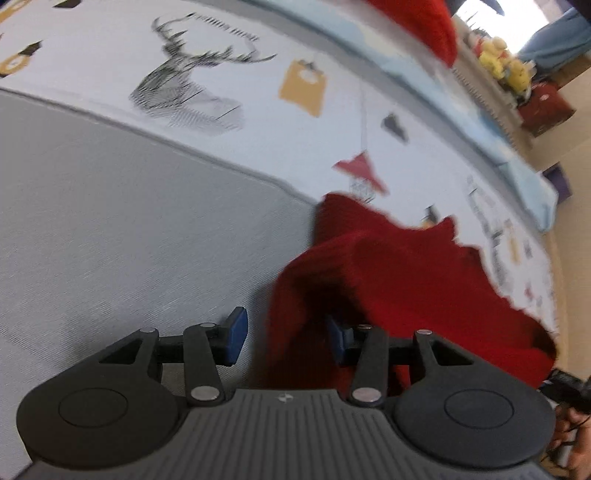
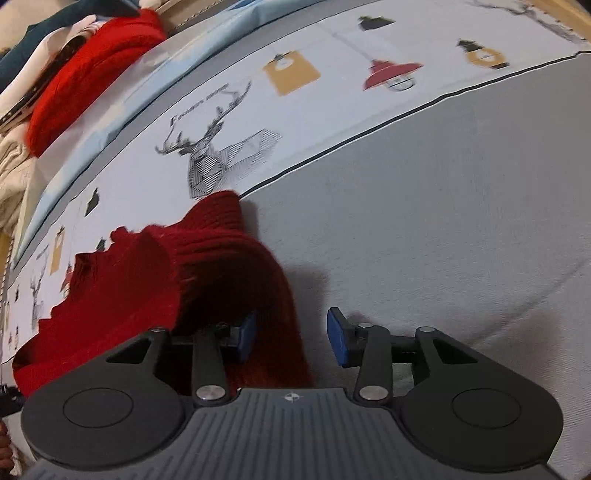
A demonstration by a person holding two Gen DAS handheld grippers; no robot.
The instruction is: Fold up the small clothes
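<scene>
A dark red knit garment (image 1: 399, 280) lies bunched on the grey and patterned bed cover (image 1: 110, 206). My left gripper (image 1: 286, 336) is open, its blue pads (image 1: 236, 334) apart, with the garment's left edge hanging between them and over the right pad. In the right wrist view the same garment (image 2: 207, 266) lies at lower left. My right gripper (image 2: 291, 338) is open, and a fold of the garment drapes between its pads and covers part of the left pad (image 2: 246, 338).
A brighter red knit piece (image 2: 92, 70) lies on a pile of clothes at the far edge of the bed; it also shows in the left wrist view (image 1: 421, 26). Yellow plush toys (image 1: 502, 62) sit beyond the bed. The cover has a deer print (image 2: 218, 155).
</scene>
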